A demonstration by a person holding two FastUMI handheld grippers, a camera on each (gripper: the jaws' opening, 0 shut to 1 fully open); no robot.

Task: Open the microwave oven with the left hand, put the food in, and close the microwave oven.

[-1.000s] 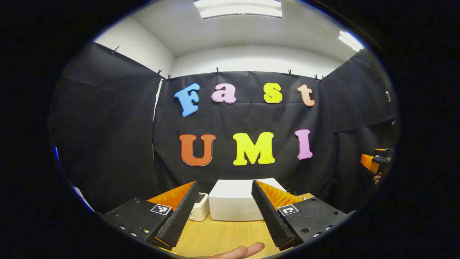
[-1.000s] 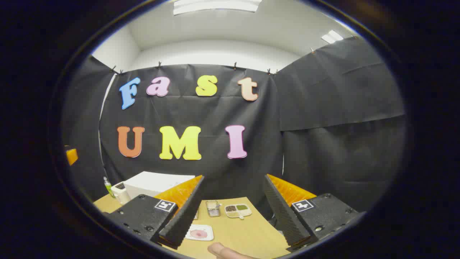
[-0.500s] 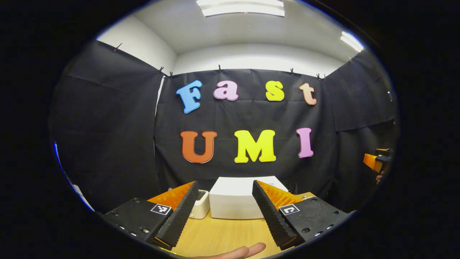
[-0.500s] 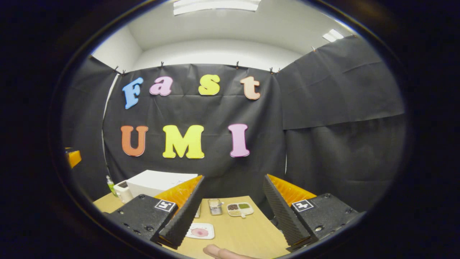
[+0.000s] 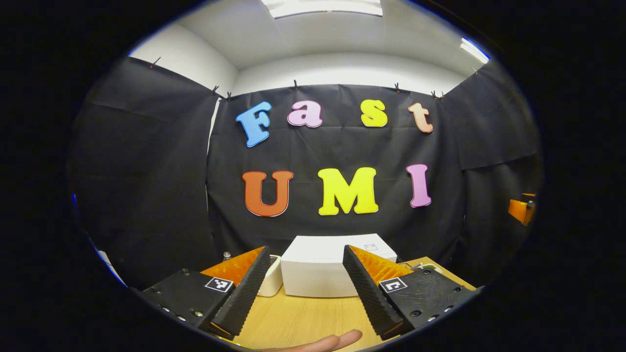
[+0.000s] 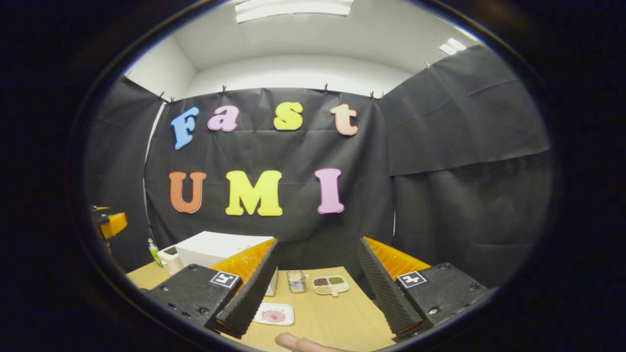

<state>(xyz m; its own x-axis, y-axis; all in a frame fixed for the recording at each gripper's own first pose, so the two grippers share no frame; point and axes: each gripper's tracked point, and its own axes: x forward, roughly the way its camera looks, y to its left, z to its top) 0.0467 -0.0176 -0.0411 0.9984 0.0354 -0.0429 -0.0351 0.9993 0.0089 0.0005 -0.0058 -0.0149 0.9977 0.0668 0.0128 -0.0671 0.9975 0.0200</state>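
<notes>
White microwave (image 5: 320,266) sits shut at lower centre; I've started nothing. My left gripper (image 5: 303,288) and right gripper (image 6: 318,286) gape, empty; food plate (image 6: 274,315) untouched.

Cloth-walled recording booth (image 5: 146,171), office ceiling lights (image 5: 323,6)

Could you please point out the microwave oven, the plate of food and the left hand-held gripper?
microwave oven (image 5: 318,271): left gripper view, on its white front face.
plate of food (image 6: 274,315): right gripper view, on the pink food at its middle.
left hand-held gripper (image 5: 305,288): left gripper view, midway between its fingertips.
</notes>
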